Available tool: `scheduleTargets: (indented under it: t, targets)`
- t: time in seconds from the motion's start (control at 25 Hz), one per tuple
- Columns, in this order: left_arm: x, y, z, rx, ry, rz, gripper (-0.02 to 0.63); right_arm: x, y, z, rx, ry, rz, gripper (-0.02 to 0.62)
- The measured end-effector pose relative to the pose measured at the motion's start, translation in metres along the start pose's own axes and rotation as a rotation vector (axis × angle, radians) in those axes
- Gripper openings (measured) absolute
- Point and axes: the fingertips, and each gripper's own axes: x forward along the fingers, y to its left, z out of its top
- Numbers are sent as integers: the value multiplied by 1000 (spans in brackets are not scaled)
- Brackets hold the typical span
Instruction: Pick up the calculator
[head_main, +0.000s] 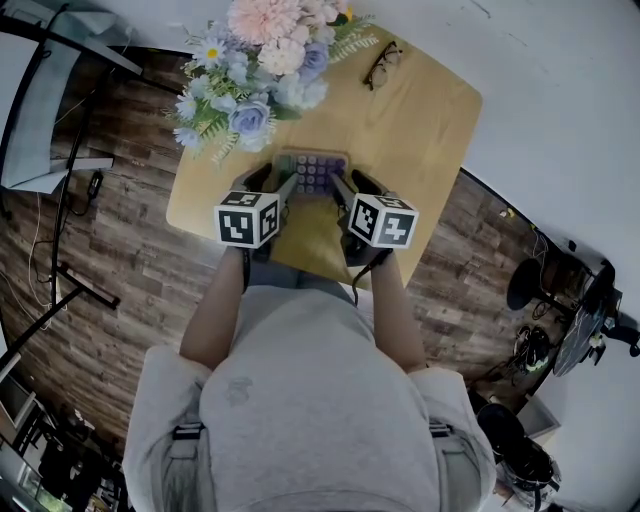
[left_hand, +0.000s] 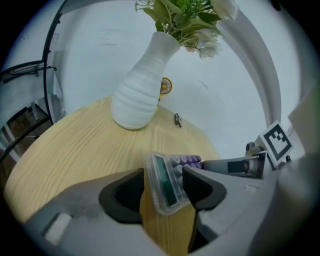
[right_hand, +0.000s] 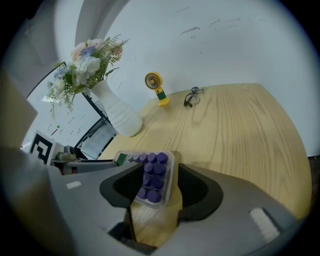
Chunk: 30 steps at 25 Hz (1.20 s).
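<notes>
The calculator (head_main: 316, 172), clear-cased with purple keys, lies flat on the round wooden table (head_main: 425, 130). My left gripper (head_main: 272, 182) straddles its display end (left_hand: 165, 182), and the jaws stand wide with wood showing beside the case. My right gripper (head_main: 358, 186) straddles the keypad end (right_hand: 152, 176), with gaps on both sides of the case. In the left gripper view, the left gripper (left_hand: 163, 174) has the right gripper's finger (left_hand: 232, 165) just beyond the calculator. The right gripper (right_hand: 156, 169) likewise sees the left one's finger (right_hand: 87, 164).
A white ribbed vase of flowers (head_main: 265, 60) (left_hand: 140, 95) (right_hand: 117, 112) stands just beyond the calculator. Glasses (head_main: 383, 63) (right_hand: 192, 96) and a small yellow fan (right_hand: 156, 85) lie farther back. The table's near edge is just under my hands; dark wood floor surrounds it.
</notes>
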Motion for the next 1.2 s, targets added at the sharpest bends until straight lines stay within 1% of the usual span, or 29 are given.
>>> scheduleTargets:
  t: [0.32, 0.52, 0.6, 0.64, 0.8, 0.88, 1.0, 1.08, 1.2]
  targets:
    - [6, 1, -1, -29, 25, -7, 255, 10, 3, -5, 34, 39, 50, 247]
    - [9, -3, -2, -44, 29, -27, 255, 14, 4, -5, 63, 45, 86, 247]
    - [11, -5, -2, -40, 31, -27, 259, 15, 6, -5, 81, 46, 111, 222]
    - [11, -5, -2, -39, 31, -26, 259, 15, 6, -5, 88, 46, 118, 223]
    - [11, -4, -1, -37, 36, -27, 259, 15, 7, -5, 92, 44, 108, 224]
    - [10, -4, 0, -22, 36, -27, 259, 14, 9, -4, 83, 36, 101, 222]
    - [7, -6, 5, 13, 26, -25, 259, 9, 13, -1, 40, 5, 82, 222]
    - [4, -8, 10, 38, 15, -23, 259, 5, 16, 3, 11, -24, 71, 222]
    - [0, -14, 18, 58, -10, -32, 258, -4, 19, 13, 3, -82, 68, 222]
